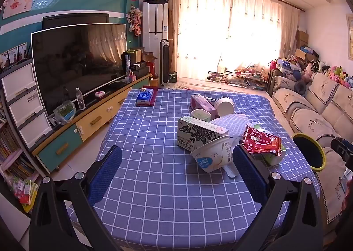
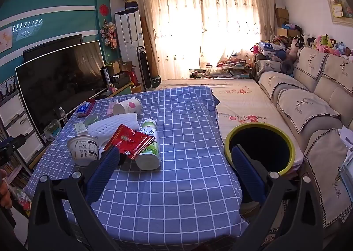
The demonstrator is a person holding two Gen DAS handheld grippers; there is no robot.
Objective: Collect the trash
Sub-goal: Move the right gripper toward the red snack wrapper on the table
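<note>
Hovering wide open above the near edge of the blue-and-white checked tablecloth (image 1: 154, 140): left gripper (image 1: 177, 169), blue padded fingers spread apart, gripping nothing. Also hanging open and empty: right gripper (image 2: 174, 168), left finger just beside the trash pile, right finger overlapping the round black bin with the yellow-green rim (image 2: 260, 147) in the right wrist view.

Lying heaped on the cloth, right of centre: crinkled red foil snack wrapper (image 2: 130, 140) resting across a white-and-green plastic drink bottle (image 2: 150, 145) tipped on its side; white paper yogurt tub (image 2: 83, 147) on its side, touching the wrapper's left; white foam fruit netting (image 2: 114, 124) behind them; white paper cup with pink print (image 2: 128, 106) tipped over farther back. Showing in the left wrist view: black-and-white patterned carton (image 1: 200, 133) lying flat against the tub, pink box (image 1: 203, 103) behind it. Sitting well apart at the far left corner: blue tissue pack (image 1: 144, 96).

Standing off the table's right edge, beside the beige sofa (image 2: 308, 105): the bin.
</note>
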